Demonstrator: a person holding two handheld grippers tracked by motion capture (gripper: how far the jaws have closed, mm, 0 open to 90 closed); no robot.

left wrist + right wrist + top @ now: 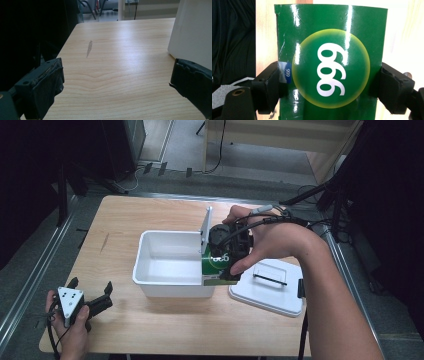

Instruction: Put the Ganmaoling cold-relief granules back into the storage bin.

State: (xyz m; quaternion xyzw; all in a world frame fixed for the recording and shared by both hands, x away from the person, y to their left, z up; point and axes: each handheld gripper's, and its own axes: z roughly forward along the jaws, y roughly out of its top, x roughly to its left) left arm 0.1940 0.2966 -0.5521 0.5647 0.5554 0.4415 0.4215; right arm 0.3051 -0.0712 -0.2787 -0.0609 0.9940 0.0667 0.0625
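A glossy green box (329, 67) with a yellow circle and white "999" is pinched between both black jaws of my right gripper (329, 86). In the high view, the right gripper (225, 256) holds the green box (218, 269) at the right-hand wall of an open white bin (170, 287), just above the table. A hand wraps the gripper from the right. At the table's front left corner, my left gripper (91, 286) rests open in the other hand. Nothing lies between its jaws, and bare wood shows in the left gripper (117, 82) view.
A white lid (270, 292) with a thin black handle lies flat to the right of the bin. The bin's white wall (192, 32) stands close to the left gripper's right jaw. A grey smear (104, 242) marks the wooden table (125, 215). Dark stands and cables surround the table.
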